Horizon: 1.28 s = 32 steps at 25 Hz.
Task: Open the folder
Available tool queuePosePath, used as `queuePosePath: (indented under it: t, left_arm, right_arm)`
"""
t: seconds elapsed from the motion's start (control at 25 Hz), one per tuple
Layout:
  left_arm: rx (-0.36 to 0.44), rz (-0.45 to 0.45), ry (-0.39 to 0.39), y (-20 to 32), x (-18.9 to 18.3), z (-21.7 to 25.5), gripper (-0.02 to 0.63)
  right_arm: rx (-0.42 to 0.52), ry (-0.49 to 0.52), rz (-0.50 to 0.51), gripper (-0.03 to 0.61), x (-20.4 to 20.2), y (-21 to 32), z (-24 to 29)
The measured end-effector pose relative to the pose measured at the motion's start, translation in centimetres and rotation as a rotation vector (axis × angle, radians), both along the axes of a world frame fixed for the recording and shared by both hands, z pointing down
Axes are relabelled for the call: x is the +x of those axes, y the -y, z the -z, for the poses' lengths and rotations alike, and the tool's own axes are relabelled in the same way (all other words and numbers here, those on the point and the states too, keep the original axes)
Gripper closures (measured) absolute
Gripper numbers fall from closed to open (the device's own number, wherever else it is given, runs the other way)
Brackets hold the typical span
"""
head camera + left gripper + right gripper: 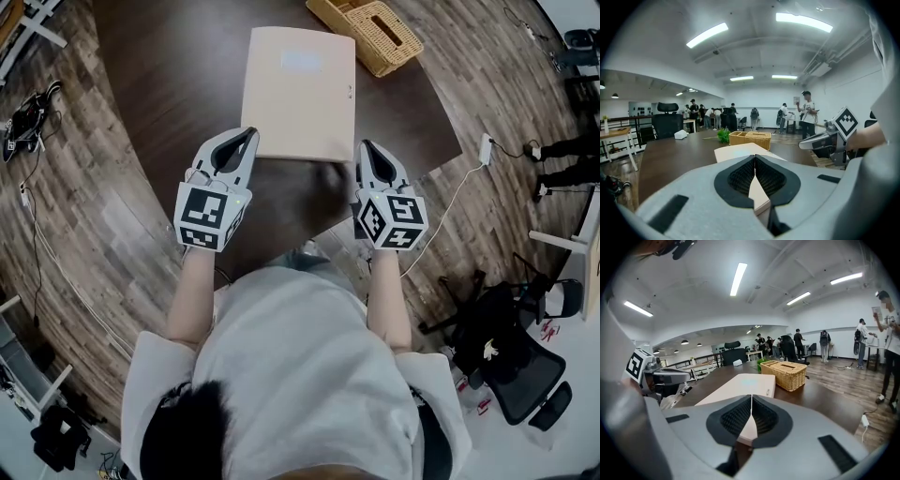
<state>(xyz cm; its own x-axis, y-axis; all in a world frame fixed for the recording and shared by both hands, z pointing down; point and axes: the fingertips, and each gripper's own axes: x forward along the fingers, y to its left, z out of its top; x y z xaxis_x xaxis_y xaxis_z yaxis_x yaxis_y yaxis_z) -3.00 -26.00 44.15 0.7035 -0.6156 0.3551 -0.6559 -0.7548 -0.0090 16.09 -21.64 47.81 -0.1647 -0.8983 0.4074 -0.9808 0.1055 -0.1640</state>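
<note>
A closed beige folder (298, 94) lies flat on the dark brown table (178, 84), with its near edge toward me. My left gripper (247, 134) hovers at the folder's near left corner, and its jaws are shut with nothing between them. At the near right corner my right gripper (367, 146) is likewise shut and empty. In the left gripper view the folder (737, 151) stretches away just past the closed left gripper (754, 157). The right gripper view shows the folder (740, 386) beyond the closed right gripper (751, 396). I cannot tell whether either tip touches the folder.
A wicker basket (370, 33) stands on the table behind the folder's far right corner. The table's rounded front edge (281, 246) runs just before my body. On the floor at right lie a white power strip (486, 148) with its cable and a black office chair (511, 356). People stand far off.
</note>
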Motion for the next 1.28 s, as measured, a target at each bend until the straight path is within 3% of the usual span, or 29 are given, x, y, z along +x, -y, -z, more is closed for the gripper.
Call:
queuePosePath:
  t: [0.28,0.84,1.0,1.12,1.28]
  left_arm:
    - [-0.034,-0.052,0.096,-0.8,-0.2,-3.2,0.604]
    - [0.017,-0.213,0.324,-2.7,0.9,-7.0,0.603]
    - [0.053,-0.255,0.432,-3.2,1.1,-8.4,0.594]
    - [0.086,-0.282,0.521,-3.3,1.3,-9.3,0.552]
    - [0.177,-0.31,0.679,-3.3,1.6,-10.4,0.543]
  right_arm:
    - [-0.083,0.018,-0.015,0.566,0.4,0.1,-3.5]
    - [-0.239,0.024,-0.008,0.566,0.8,0.4,-8.6]
    - [-0.245,0.018,0.002,0.566,0.7,0.5,-8.7]
    - [-0.251,0.013,0.006,0.566,0.6,0.6,-8.7]
    - [-0.253,0.009,0.009,0.566,0.7,0.6,-8.6]
